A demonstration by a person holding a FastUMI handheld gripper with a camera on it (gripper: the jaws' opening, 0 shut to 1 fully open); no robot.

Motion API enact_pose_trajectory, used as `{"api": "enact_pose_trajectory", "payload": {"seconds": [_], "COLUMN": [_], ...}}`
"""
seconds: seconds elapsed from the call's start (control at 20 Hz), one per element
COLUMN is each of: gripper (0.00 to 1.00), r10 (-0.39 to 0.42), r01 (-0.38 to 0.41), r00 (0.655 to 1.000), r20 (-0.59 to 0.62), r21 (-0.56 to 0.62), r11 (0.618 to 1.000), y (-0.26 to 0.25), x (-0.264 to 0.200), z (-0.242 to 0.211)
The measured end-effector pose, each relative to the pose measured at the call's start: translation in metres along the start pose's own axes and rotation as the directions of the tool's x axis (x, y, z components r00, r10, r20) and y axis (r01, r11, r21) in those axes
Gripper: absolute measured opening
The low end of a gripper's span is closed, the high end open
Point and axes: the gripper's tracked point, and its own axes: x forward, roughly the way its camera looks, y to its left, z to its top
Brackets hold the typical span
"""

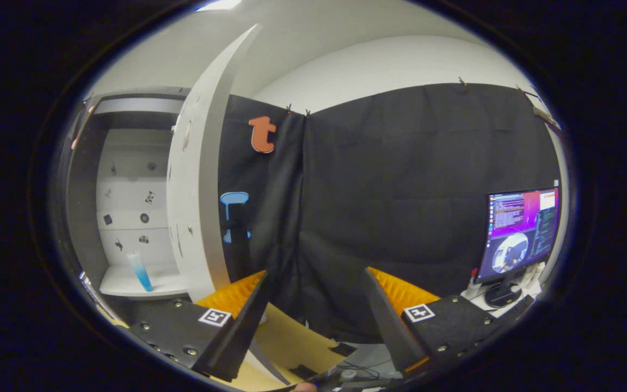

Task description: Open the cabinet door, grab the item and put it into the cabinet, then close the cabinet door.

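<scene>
- The gripper (pixel 316 305) stands wide open with nothing between its fingers; ahead of the gap there is only the black cloth wall (pixel 411 207) and a strip of the wooden surface (pixel 292 337) below.
- The cabinet (pixel 82 207) sits at about 9 o'clock from the fingers, its door (pixel 196 179) swung out and standing edge-on toward the camera.
- The item (pixel 140 271), a slim tube fading from clear to blue, stands upright on the cabinet's bottom shelf (pixel 128 283), so by my reading only the closing of the door is left.
- Risk: the door's free edge lies around 10 o'clock, just beyond the left finger. An approach made too fast or too far left could knock the door wider open instead of shutting it.
- Risk: the tube looks tall and narrow and stands near the front of the shelf; a hard slam might tip it, or the door might clip it.
- Risk: a monitor (pixel 520 234) and small bottles (pixel 531 275) stand at 3 o'clock; a wide swing right could reach them.
- Writing: square black-and-white markers (pixel 215 317) sit on the gripper body, with no words. Small dark stickers dot the cabinet's back panel, too small to read.
</scene>
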Motion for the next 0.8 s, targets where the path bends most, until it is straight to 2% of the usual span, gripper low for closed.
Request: {"api": "enact_pose_trajectory", "payload": {"seconds": [0.15,0.35,0.5,0.8], "gripper": [0.97,0.92,0.63,0.62], "r10": [0.013,0.086,0.100,0.162], "r01": [-0.015,-0.088,-0.102,-0.163], "r00": [0.999,0.996,0.995,0.987], "r20": [-0.033,-0.028,-0.024,-0.019], "r21": [-0.046,-0.079,-0.105,-0.068], "r11": [0.999,0.993,0.989,0.984], "y": [0.000,0.016,0.024,0.046], "x": [0.001,0.003,-0.001,-0.023], "z": [-0.009,-0.008,-0.008,-0.010]}}
